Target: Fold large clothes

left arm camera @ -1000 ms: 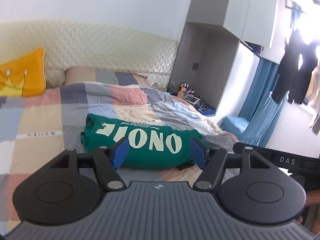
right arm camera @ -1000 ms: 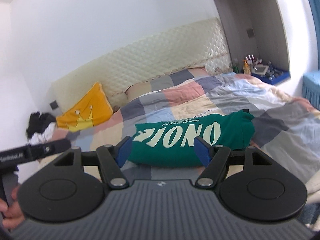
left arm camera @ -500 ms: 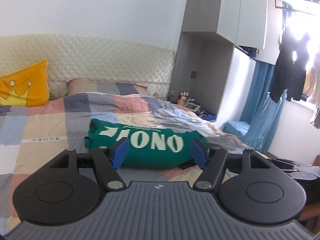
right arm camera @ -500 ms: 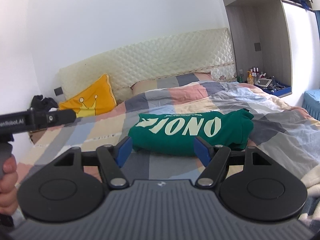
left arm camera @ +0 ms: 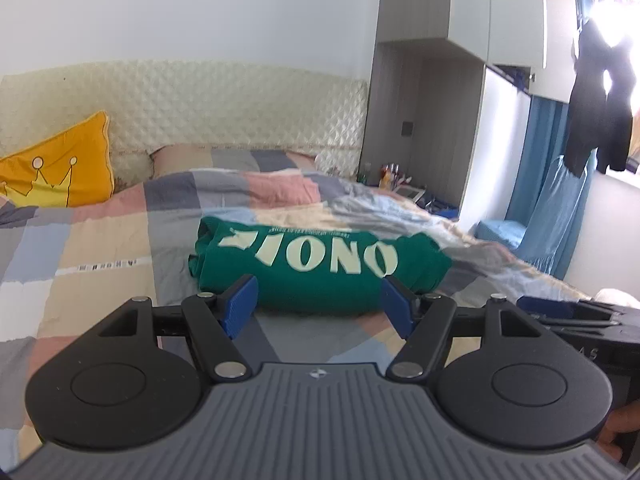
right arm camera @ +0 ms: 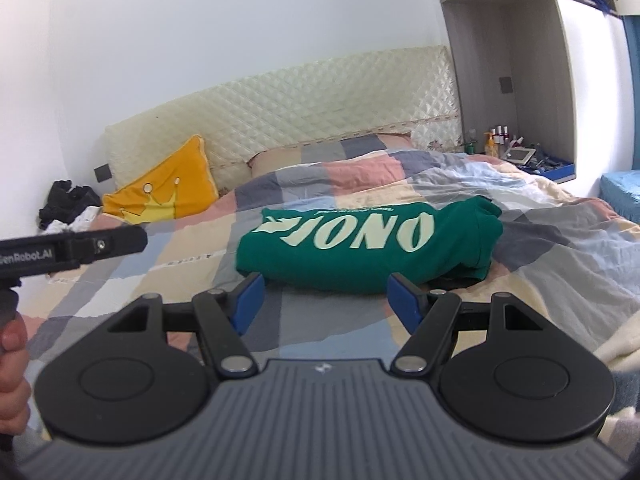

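Note:
A green garment [left arm camera: 320, 266] with pale lettering lies folded into a compact bundle on the patchwork quilt [left arm camera: 100, 248]; it also shows in the right wrist view [right arm camera: 368, 246]. My left gripper [left arm camera: 320, 306] is open and empty, held back from the bundle's near edge. My right gripper [right arm camera: 326, 300] is open and empty, also short of the bundle. The left gripper's body [right arm camera: 72, 252] and the hand holding it show at the left of the right wrist view.
A yellow crown pillow [left arm camera: 56, 172] leans on the quilted headboard [left arm camera: 240, 108]. A bedside shelf with bottles [right arm camera: 516, 152] stands at the right. Dark clothes [left arm camera: 600, 116] hang by the window. Blue curtain [left arm camera: 560, 200] at the right. Dark clothes pile [right arm camera: 68, 204] at the left.
Both grippers have lifted and tilted up slightly, drawing a little back from the folded garment. Both stay open. The garment has not moved.

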`<action>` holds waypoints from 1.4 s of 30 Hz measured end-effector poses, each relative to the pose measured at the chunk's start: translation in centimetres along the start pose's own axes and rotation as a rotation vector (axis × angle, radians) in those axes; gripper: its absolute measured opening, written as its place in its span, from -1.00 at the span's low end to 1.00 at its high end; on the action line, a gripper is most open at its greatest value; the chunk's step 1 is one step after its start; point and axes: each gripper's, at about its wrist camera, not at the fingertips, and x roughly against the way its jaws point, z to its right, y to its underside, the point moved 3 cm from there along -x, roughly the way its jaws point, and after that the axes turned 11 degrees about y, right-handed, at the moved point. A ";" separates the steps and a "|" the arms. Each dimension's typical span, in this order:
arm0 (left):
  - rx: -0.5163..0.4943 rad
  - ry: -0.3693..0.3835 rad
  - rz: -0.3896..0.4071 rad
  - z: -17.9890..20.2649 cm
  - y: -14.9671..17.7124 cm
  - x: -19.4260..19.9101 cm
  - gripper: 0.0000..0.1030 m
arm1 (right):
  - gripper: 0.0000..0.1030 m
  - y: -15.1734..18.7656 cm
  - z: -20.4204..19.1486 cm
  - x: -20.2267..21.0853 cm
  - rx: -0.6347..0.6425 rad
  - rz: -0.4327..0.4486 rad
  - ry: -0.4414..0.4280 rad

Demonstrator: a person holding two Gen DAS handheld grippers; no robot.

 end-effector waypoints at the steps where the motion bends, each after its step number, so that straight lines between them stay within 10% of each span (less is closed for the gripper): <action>1: 0.000 -0.003 -0.006 -0.1 0.3 -0.4 0.41 | 0.38 0.2 0.1 -0.2 -0.005 -0.001 0.007; 42: 0.042 -0.065 -0.059 -2.4 3.7 -3.2 0.43 | 0.38 1.7 0.2 -1.3 0.043 0.038 0.077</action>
